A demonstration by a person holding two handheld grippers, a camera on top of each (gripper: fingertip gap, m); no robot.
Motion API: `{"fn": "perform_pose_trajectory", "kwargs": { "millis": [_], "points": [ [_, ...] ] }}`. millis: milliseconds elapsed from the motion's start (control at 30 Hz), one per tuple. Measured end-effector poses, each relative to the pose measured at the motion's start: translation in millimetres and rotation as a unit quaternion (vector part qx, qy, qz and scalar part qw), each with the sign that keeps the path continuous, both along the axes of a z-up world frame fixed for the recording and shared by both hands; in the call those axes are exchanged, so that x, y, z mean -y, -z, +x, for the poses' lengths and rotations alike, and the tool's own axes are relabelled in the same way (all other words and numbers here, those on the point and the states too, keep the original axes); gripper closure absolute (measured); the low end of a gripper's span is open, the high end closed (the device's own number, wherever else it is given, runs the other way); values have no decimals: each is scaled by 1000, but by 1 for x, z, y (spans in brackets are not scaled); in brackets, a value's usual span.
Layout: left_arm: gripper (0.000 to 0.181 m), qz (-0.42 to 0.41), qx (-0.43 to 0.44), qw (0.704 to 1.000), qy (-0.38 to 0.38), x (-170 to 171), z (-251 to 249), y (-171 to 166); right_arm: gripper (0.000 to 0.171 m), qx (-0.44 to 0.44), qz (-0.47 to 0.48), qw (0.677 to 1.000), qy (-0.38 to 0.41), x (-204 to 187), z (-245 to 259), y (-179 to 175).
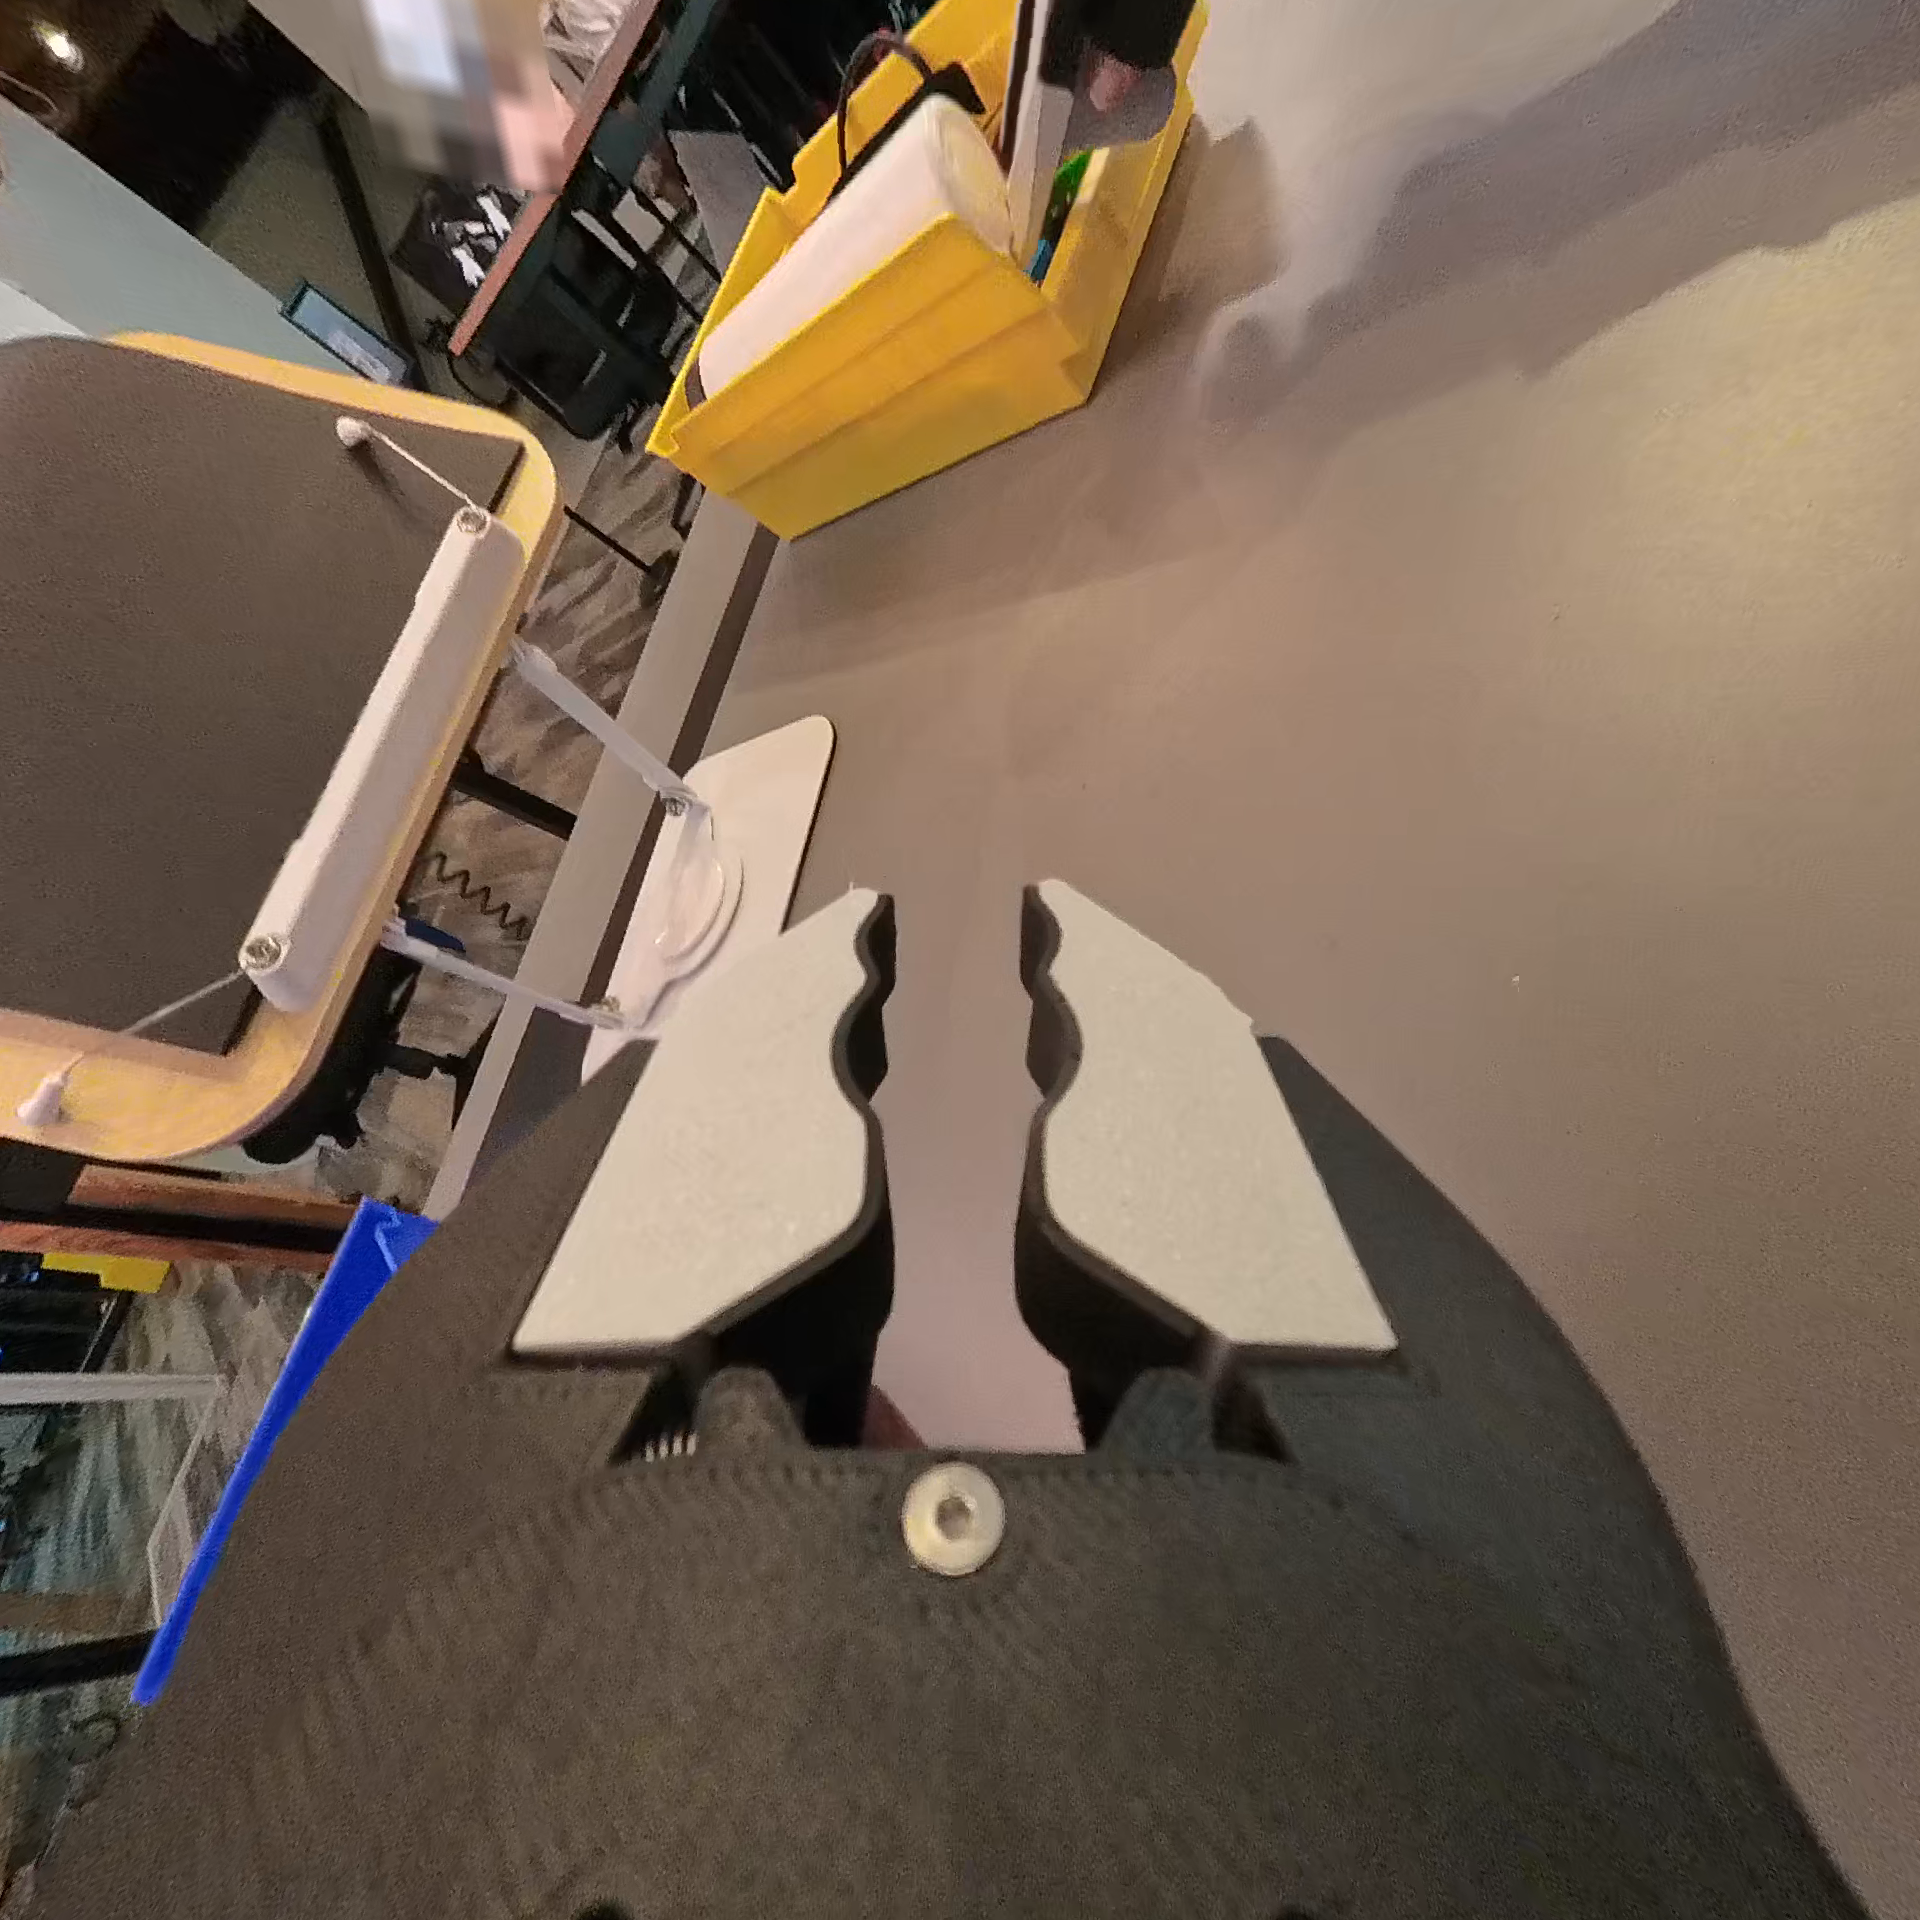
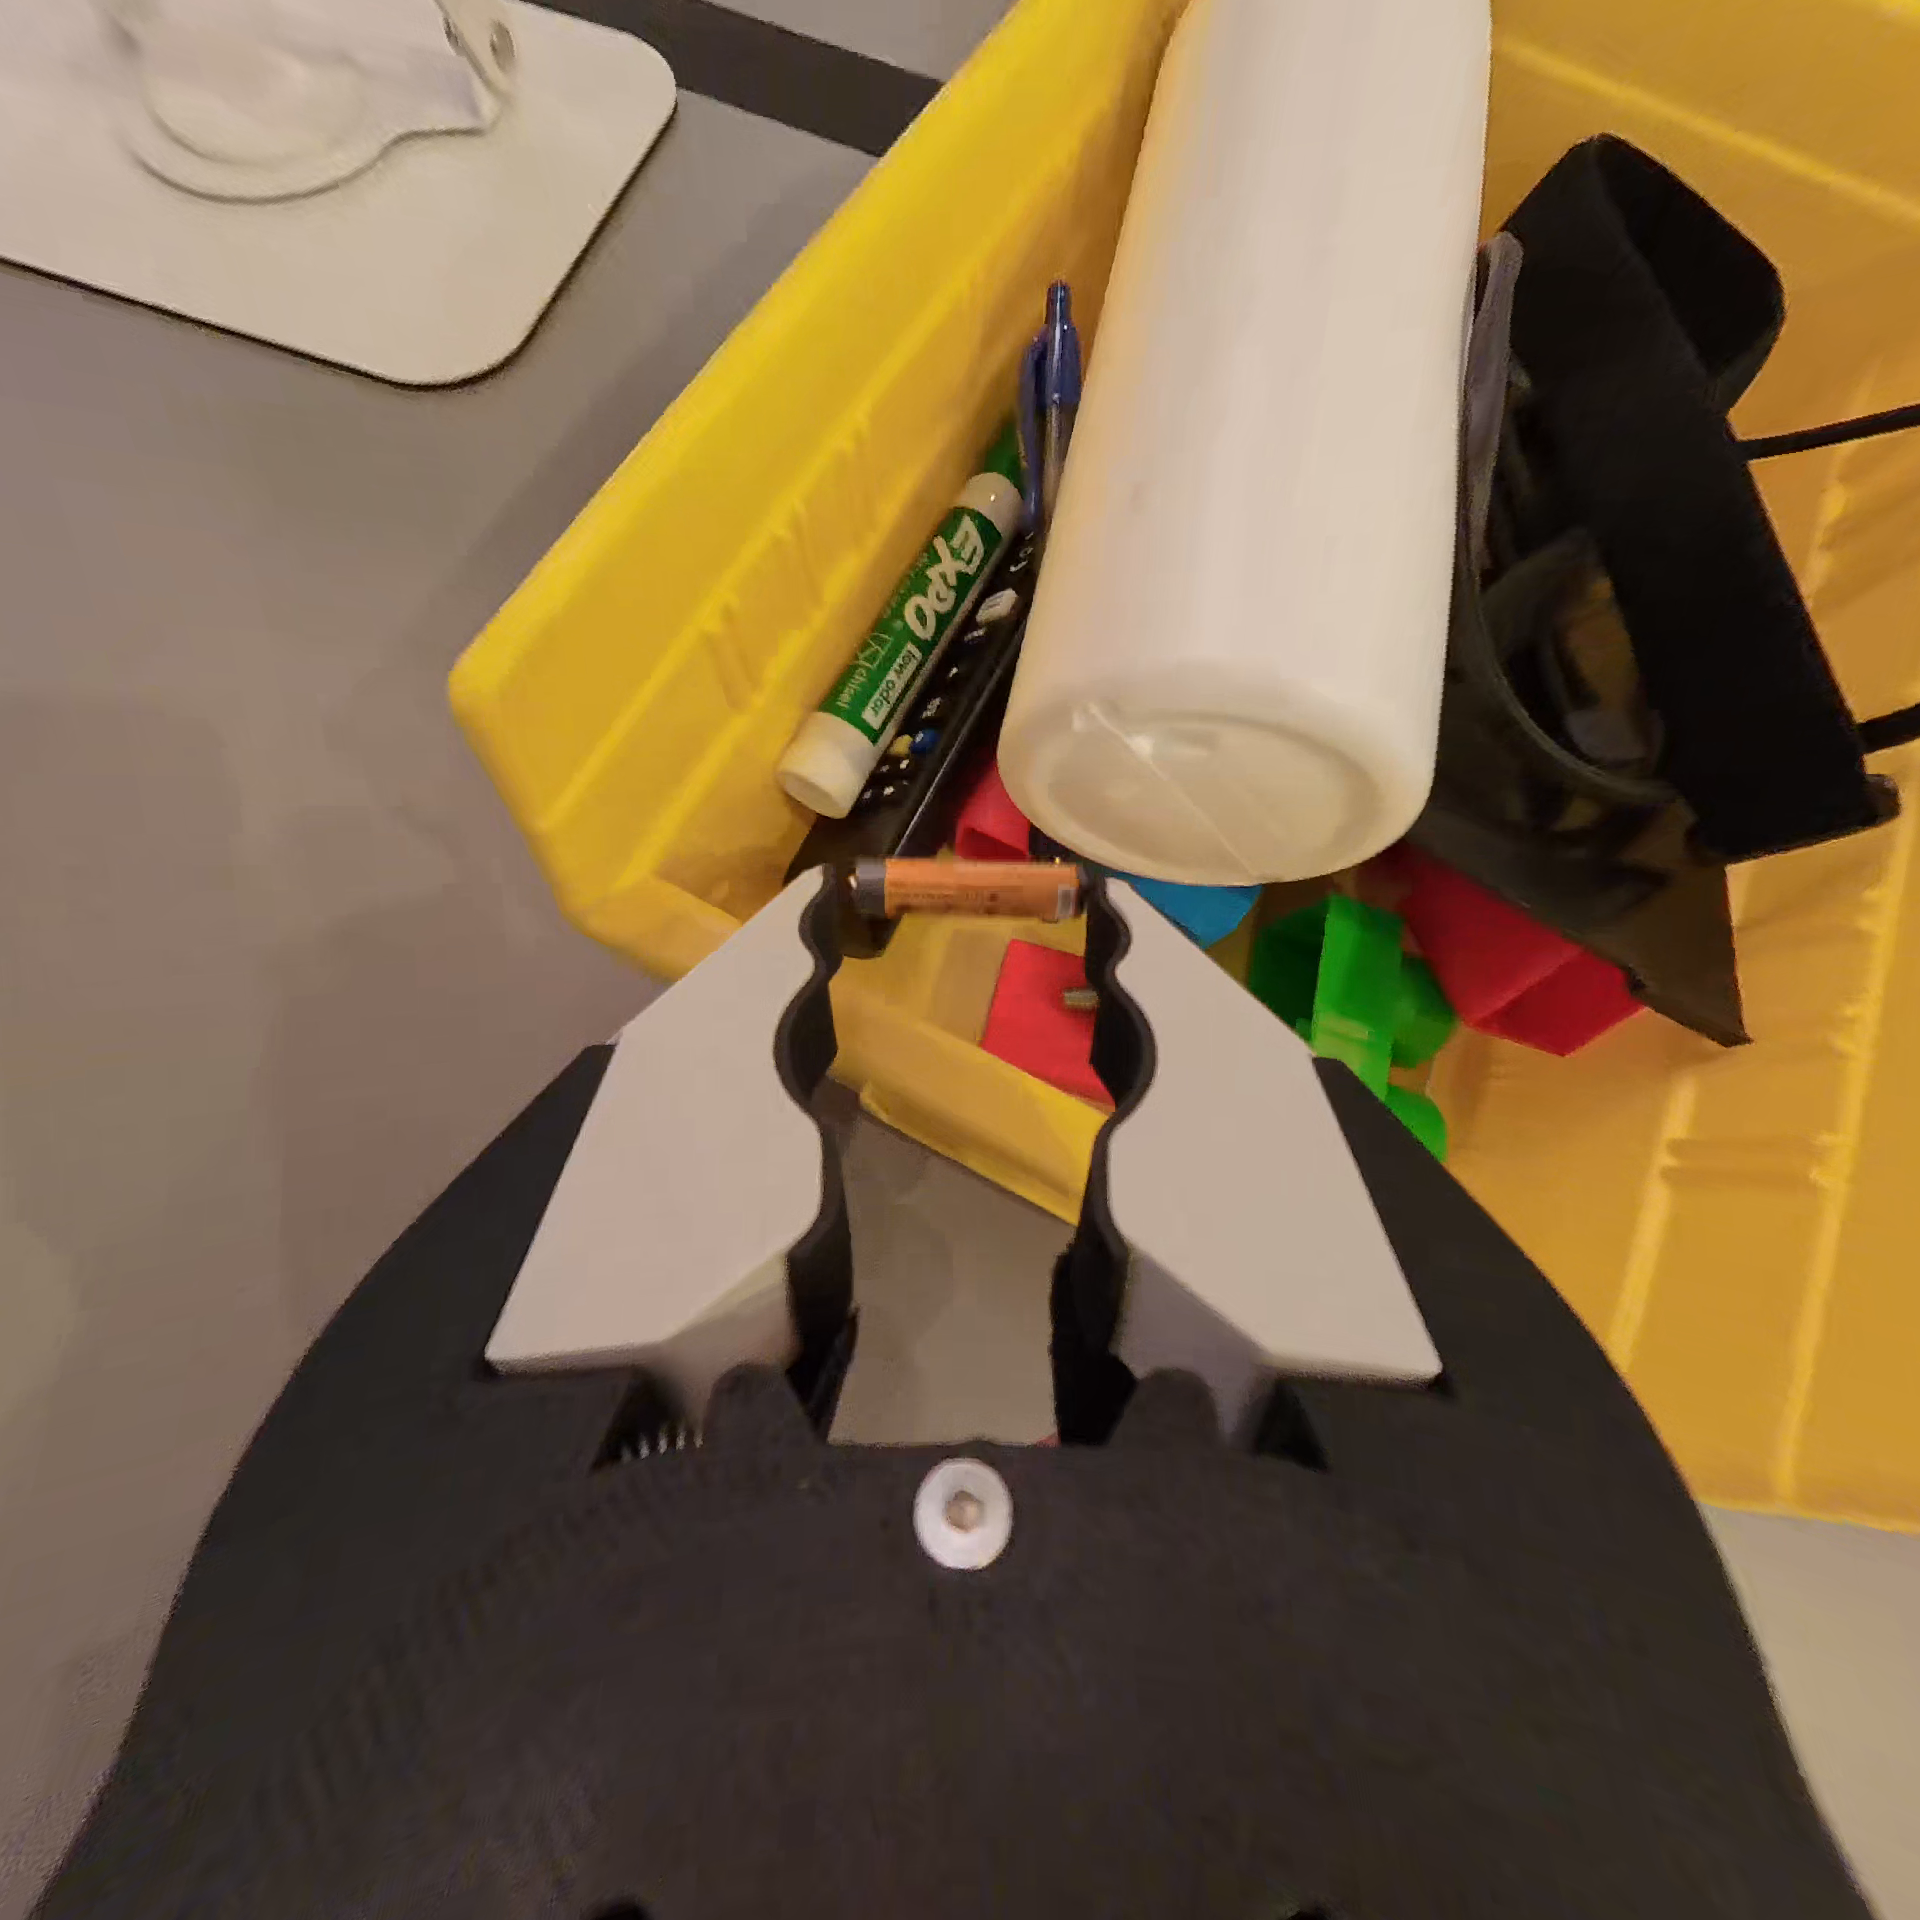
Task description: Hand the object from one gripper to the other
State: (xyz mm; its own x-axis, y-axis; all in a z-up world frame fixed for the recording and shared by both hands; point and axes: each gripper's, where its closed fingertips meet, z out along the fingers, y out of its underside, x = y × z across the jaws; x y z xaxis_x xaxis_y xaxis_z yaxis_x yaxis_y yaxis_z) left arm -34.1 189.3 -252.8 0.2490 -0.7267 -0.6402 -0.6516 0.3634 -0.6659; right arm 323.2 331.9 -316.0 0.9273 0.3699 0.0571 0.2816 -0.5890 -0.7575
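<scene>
Right gripper (image 2: 966, 894): small orange-and-black cylindrical battery (image 2: 966, 890) clamped end to end across the very tips, lying crosswise to the fingers. Hold is at the two end caps, none on the barrel.

It hangs over the near corner of the yellow plastic bin (image 2: 665, 644). Just past the tips lies the white plastic bottle (image 2: 1257, 499) on its side. Ahead-left of the tips is the green-and-white marker (image 2: 904, 644), with a blue pen (image 2: 1049, 384) beyond it. Red, green and blue plastic blocks (image 2: 1351, 966) sit below and to the right of the tips. Black fabric item (image 2: 1642, 582) is further right.

Left gripper (image 1: 956, 899): jaws apart, nothing between them, over bare grey tabletop (image 1: 1351, 831). Same bin shows far ahead of its tips; white mat (image 1: 769, 790) with a clear stand base is ahead-left.

Handling judgement: battery is light, rigid and not fragile, but its casing is smooth and it will roll. The end-on pinch looks marginal. A knock could pivot it out and drop it into the bin clutter.

For the handover, the left should take the exposed barrel mid-length, closing across the diameter and seating it in a finger scallop. The free barrel span is short, so the tips will crowd. Left must be fully clamped before the right lets go.
</scene>
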Motion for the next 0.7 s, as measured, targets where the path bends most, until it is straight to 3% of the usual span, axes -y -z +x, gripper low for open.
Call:
{"fn": "perform_pose_trajectory", "kwargs": {
  "millis": [333, 700],
  "points": [
    [141, -4, 28, 997, -76, -7, -51, -9, 112, 3, 47, 999, 18, 0, 5, -23],
    [142, -27, 53, 981, -186, -9, -174, -6, 111, 86, 172, 978, 79, 5, 27, -77]
  ]
}}
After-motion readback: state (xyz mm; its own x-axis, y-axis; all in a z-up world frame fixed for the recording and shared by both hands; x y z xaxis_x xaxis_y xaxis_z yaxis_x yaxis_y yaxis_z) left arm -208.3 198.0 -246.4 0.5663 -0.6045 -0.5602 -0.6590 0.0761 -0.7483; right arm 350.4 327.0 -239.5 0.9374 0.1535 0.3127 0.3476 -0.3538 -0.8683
